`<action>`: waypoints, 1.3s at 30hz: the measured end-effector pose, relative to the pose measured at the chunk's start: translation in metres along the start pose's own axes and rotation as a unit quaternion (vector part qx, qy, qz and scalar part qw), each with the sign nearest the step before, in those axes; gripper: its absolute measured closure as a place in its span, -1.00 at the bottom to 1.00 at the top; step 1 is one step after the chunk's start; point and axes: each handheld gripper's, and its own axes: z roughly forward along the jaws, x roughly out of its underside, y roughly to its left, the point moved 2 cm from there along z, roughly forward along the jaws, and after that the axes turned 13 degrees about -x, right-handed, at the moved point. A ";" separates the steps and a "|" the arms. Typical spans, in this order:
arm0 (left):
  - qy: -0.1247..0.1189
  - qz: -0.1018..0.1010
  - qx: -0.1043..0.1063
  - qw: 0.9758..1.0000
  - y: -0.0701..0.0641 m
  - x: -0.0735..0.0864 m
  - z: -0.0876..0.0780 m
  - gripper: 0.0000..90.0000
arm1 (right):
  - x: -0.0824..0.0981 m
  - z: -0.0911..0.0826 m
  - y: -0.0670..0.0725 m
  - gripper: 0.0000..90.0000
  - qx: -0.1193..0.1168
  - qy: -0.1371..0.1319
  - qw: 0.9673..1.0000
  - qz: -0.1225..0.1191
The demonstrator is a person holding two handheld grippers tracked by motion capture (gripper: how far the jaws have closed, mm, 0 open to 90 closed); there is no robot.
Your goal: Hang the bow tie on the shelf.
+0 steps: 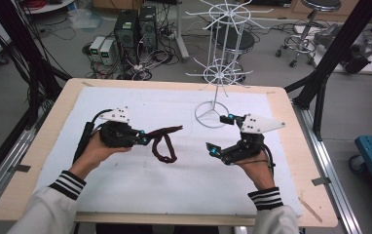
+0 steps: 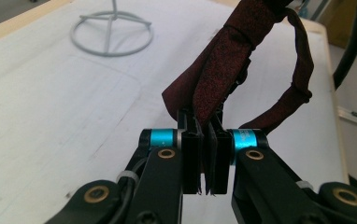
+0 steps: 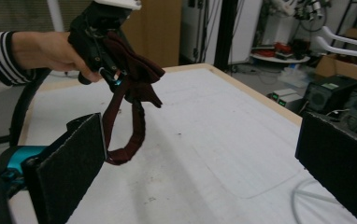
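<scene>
A dark red bow tie point(image 1: 164, 145) with a looped strap hangs from my left gripper point(image 1: 146, 138), which is shut on its cloth above the left half of the white mat. In the left gripper view the jaws point(image 2: 208, 156) pinch the bow tie point(image 2: 228, 60), and the strap curves off to the right. My right gripper point(image 1: 218, 133) stands open to the right of the tie, apart from it, with nothing between its pads. The right gripper view shows its wide-set pads point(image 3: 69, 172), with the bow tie point(image 3: 130, 93) dangling beyond them from the left gripper point(image 3: 113, 77).
A white wire display rack point(image 1: 219, 73) stands at the back of the mat on a ring base point(image 1: 212, 115), also seen as a ring base point(image 2: 111, 32) in the left gripper view. The wooden table point(image 1: 291, 146) is covered by the white mat point(image 1: 140, 190). Computers and a stool stand on the floor behind.
</scene>
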 end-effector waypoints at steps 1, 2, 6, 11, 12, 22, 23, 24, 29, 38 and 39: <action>-0.002 0.000 0.003 1.000 -0.002 -0.001 0.002 0.92 | -0.002 0.003 0.000 -0.98 -0.004 0.007 1.000 -0.003; -0.002 0.003 0.004 1.000 -0.003 -0.001 0.003 0.92 | -0.004 0.006 0.000 -0.97 -0.006 0.013 1.000 -0.002; 0.002 0.006 0.012 1.000 -0.007 -0.003 0.008 0.92 | -0.011 0.015 0.000 -0.91 -0.022 0.024 0.999 -0.013; 0.004 0.011 0.017 1.000 -0.011 -0.005 0.014 0.92 | -0.016 0.025 0.002 -0.76 -0.041 0.032 0.998 -0.021; 0.003 0.009 0.017 1.000 -0.012 -0.005 0.015 0.92 | -0.017 0.027 0.003 -0.61 -0.053 0.033 0.998 -0.029; 0.012 0.014 0.020 1.000 -0.015 -0.005 0.021 0.92 | -0.023 0.041 0.007 -0.42 -0.086 0.065 0.993 -0.046; 0.012 0.014 0.020 1.000 -0.015 -0.005 0.021 0.92 | -0.024 0.042 0.007 -0.39 -0.091 0.066 0.993 -0.049; 0.013 0.014 0.020 1.000 -0.015 -0.005 0.021 0.92 | -0.024 0.043 0.007 -0.35 -0.094 0.068 0.992 -0.047; 0.014 0.016 0.019 1.000 -0.015 -0.005 0.021 0.92 | -0.025 0.049 0.007 -0.09 -0.109 0.082 0.989 -0.056; 0.016 0.016 0.020 1.000 -0.016 -0.004 0.021 0.92 | -0.025 0.057 0.012 0.85 -0.112 0.117 0.982 -0.098; 0.015 0.015 0.019 1.000 -0.016 -0.004 0.021 0.92 | -0.026 0.058 0.012 0.87 -0.112 0.120 0.982 -0.096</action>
